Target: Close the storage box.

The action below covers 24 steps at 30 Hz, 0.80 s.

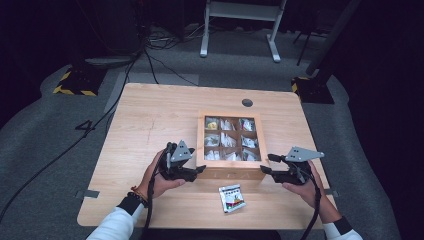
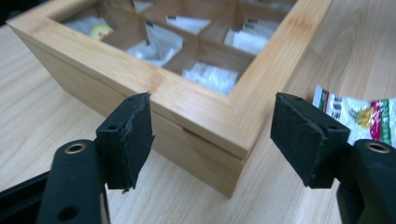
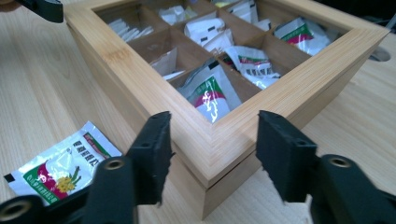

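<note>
While both forearms come in from the near edge of the tabletop (image 1: 150, 107), each hand holds its gripper level and low, aimed inward at a near corner of the wooden box (image 1: 231, 172). The left hand (image 1: 159, 181) wraps the gripper body from below and behind, wrist resting near the wood, a dark band at the cuff of a white sleeve. The left gripper (image 1: 202, 170) points right toward the box's near-left corner; in the left gripper view its fingers (image 2: 128, 135) stand apart on either side of that corner without pressing on it, so they are open around the corner at the seam under the lid.

The right hand (image 1: 302, 185) grips from behind with the wrist angled inward. The right gripper (image 1: 266, 165) points left at the near-right corner. In the right gripper view its fingers (image 3: 154, 149) straddle the corner with a gap on each side; they are open, not clamped on the wood.

The box sits right of centre on the tabletop, its glazed lid lying closed over nine compartments with tea sachets inside. One loose sachet (image 1: 231, 197) lies flat on the tabletop just in front of the box, between the two hands and touching neither gripper.
</note>
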Each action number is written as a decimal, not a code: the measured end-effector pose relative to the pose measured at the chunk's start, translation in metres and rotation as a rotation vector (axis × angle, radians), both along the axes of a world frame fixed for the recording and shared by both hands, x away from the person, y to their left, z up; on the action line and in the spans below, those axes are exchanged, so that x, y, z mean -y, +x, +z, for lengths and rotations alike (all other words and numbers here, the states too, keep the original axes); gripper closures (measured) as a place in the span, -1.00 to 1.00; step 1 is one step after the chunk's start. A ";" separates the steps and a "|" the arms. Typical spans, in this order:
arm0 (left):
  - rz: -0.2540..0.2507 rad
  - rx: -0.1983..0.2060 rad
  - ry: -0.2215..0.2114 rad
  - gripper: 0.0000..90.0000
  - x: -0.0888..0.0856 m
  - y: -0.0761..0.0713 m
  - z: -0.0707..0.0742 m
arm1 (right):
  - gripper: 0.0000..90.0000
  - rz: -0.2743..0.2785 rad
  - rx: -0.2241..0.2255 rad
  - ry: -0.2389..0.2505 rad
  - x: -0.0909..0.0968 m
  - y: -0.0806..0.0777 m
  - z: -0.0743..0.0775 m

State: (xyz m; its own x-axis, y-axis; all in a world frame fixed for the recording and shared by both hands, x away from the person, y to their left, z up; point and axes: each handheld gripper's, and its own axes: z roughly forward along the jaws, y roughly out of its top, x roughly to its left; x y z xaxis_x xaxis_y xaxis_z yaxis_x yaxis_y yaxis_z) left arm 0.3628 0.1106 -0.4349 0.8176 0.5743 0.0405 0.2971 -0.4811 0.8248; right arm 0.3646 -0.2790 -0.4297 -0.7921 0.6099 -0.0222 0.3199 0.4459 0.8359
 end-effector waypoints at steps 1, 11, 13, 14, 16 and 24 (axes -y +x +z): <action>0.002 0.005 -0.005 -0.31 0.001 0.000 0.000 | 0.10 0.000 0.003 0.006 0.001 0.000 0.000; -0.023 -0.025 0.019 -0.33 0.008 0.004 -0.005 | 0.12 0.005 -0.016 -0.010 0.002 0.000 -0.001; -0.022 -0.023 0.020 -0.33 0.009 0.003 -0.005 | 0.12 0.002 -0.021 -0.007 0.002 0.000 -0.001; -0.021 -0.023 0.023 -0.33 0.009 0.003 -0.005 | 0.12 0.001 -0.020 -0.007 0.002 0.000 -0.001; -0.027 -0.010 0.032 -0.32 0.009 0.002 -0.004 | 0.12 0.001 -0.020 -0.010 0.002 0.000 -0.001; 0.002 0.005 0.051 -0.42 0.001 0.001 0.003 | -0.10 -0.031 0.012 -0.036 0.007 0.002 0.007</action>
